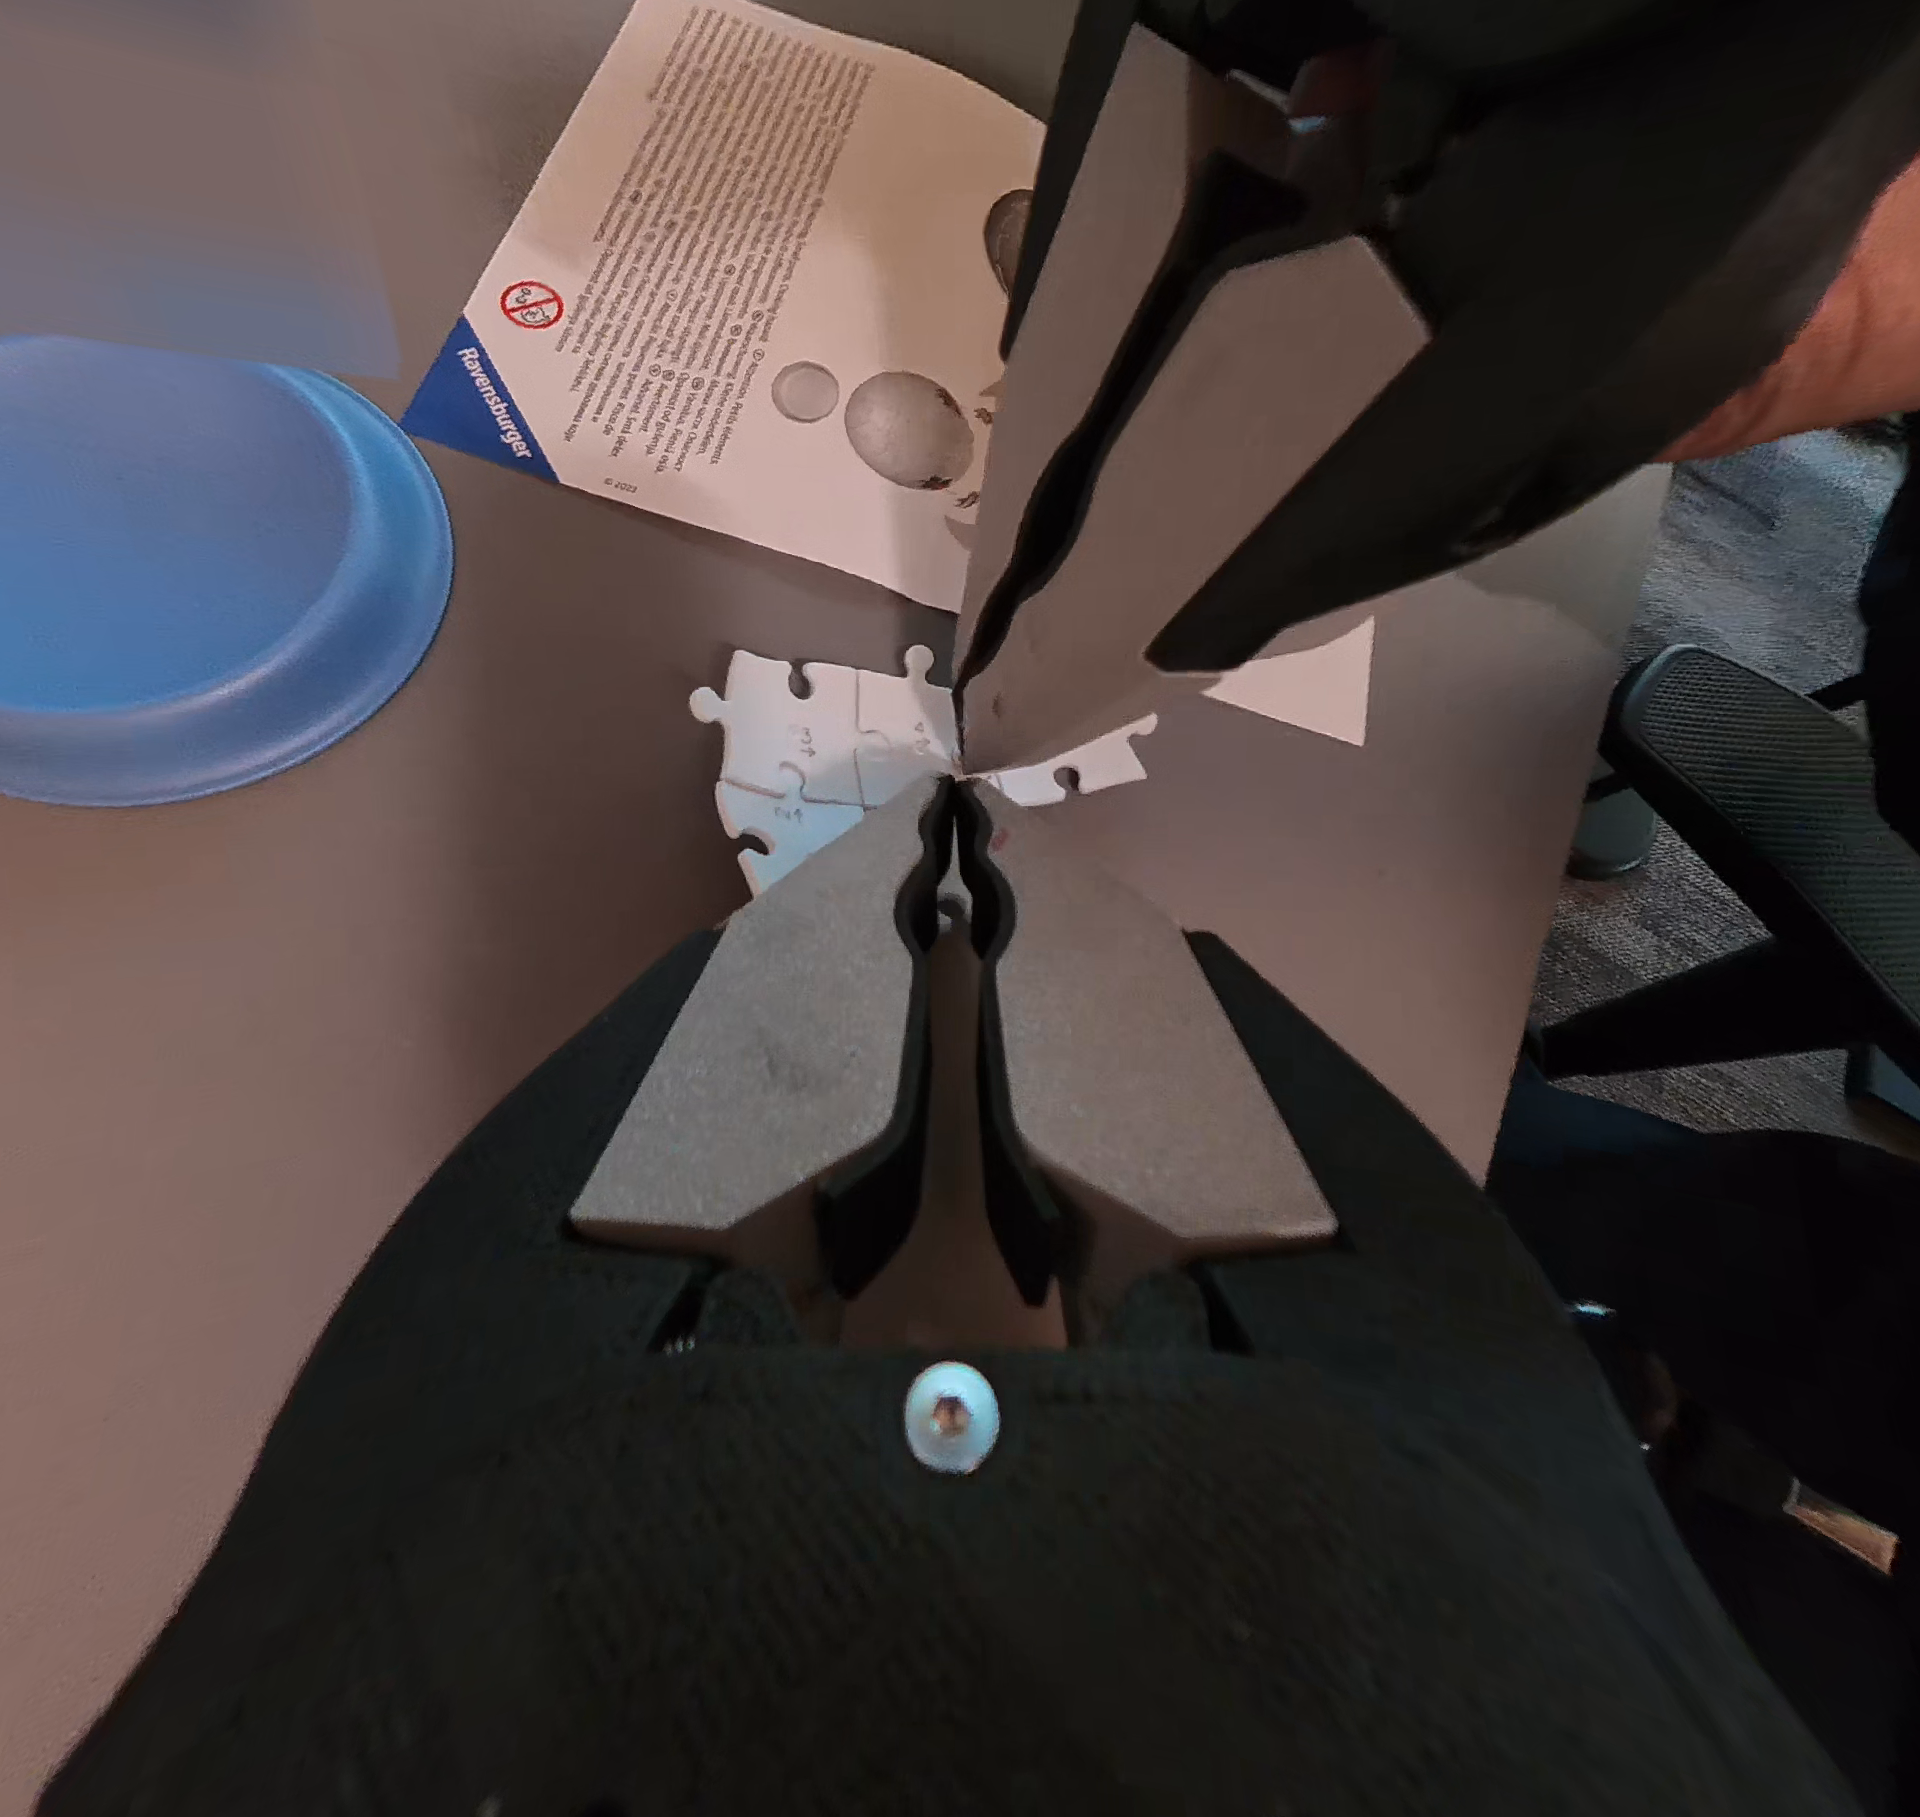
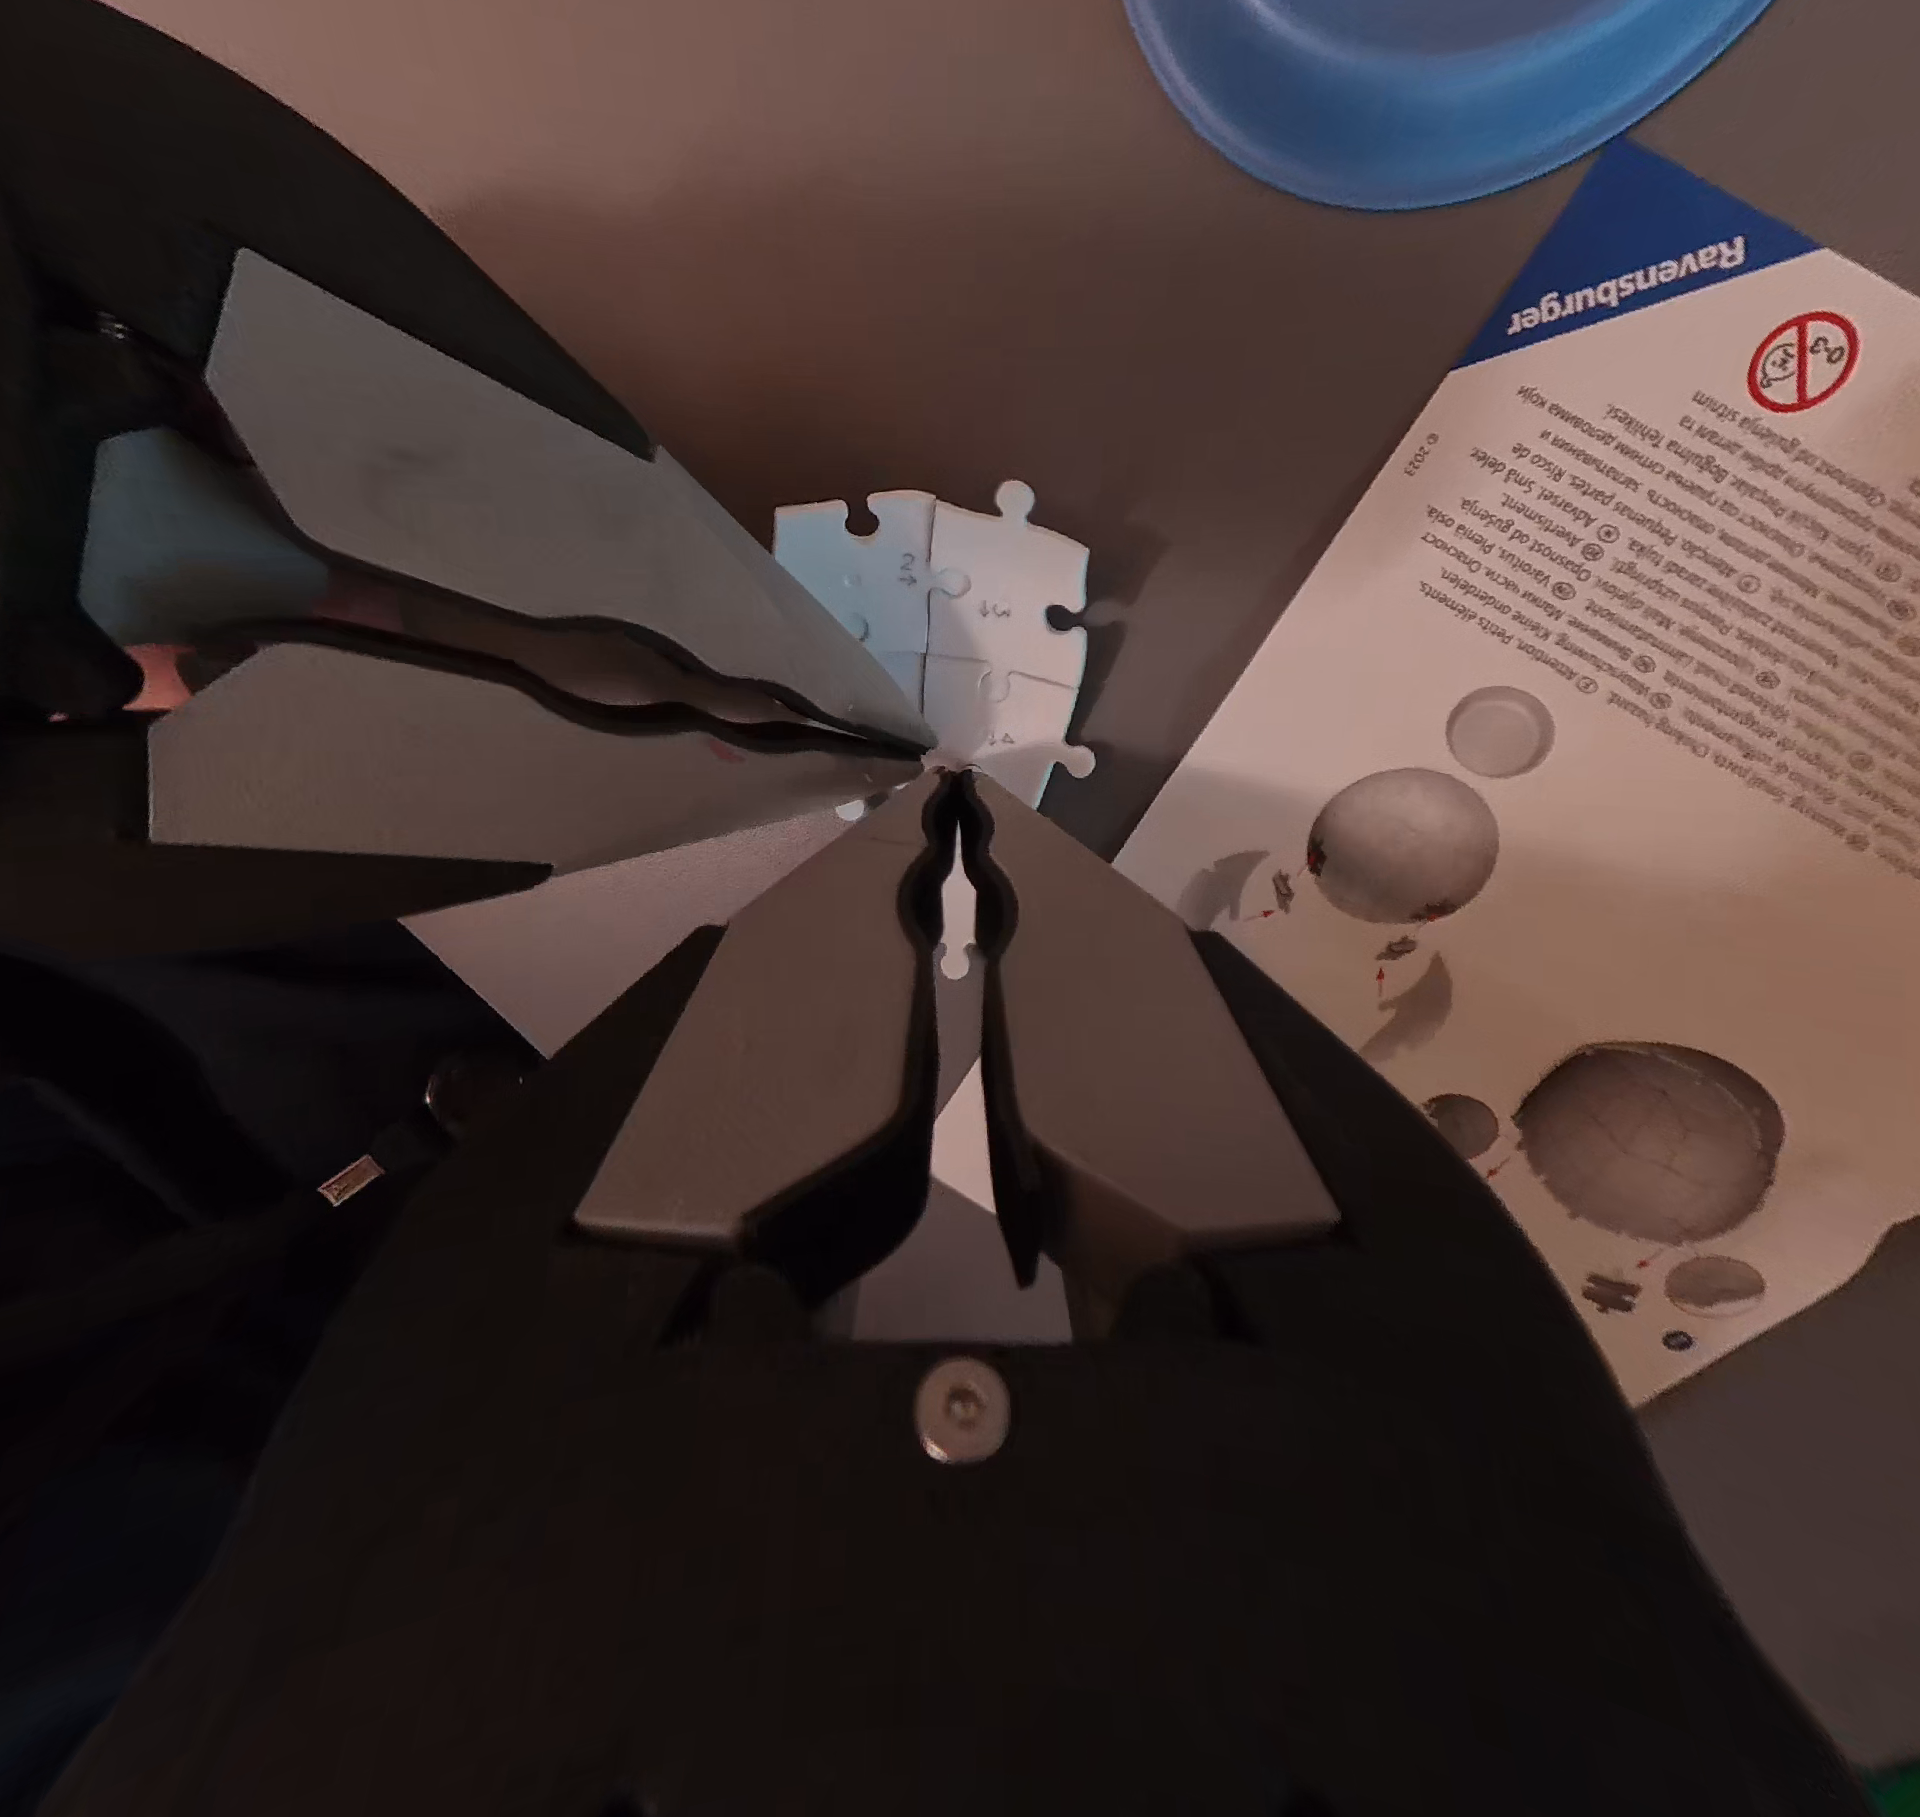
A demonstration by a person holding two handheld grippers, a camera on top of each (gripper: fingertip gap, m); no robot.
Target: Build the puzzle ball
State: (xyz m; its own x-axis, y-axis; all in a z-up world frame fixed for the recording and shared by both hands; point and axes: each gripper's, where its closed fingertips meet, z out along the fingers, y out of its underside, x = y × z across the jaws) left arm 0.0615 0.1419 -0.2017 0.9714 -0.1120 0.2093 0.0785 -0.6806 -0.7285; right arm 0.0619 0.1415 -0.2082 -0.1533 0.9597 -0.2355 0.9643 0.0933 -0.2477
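A curved cluster of joined white puzzle pieces (image 1: 800, 739) with small printed numbers hangs a little above the brown table; it also shows in the right wrist view (image 2: 987, 614), with its shadow beside it. My left gripper (image 1: 951, 791) is shut on the cluster's near edge, and a white tab shows between its fingers. My right gripper (image 2: 951, 780) is shut on a single white piece (image 1: 1081, 770) that touches the cluster's edge. The two gripper tips meet almost point to point. The join between the piece and the cluster is hidden by the fingertips.
A blue round dish (image 1: 208, 572) lies upside down on the table to the left; it also shows in the right wrist view (image 2: 1455, 32). A printed instruction sheet (image 1: 779, 261) (image 2: 1558, 728) lies behind the pieces. A black office chair (image 1: 1766, 832) stands beyond the table's right edge.
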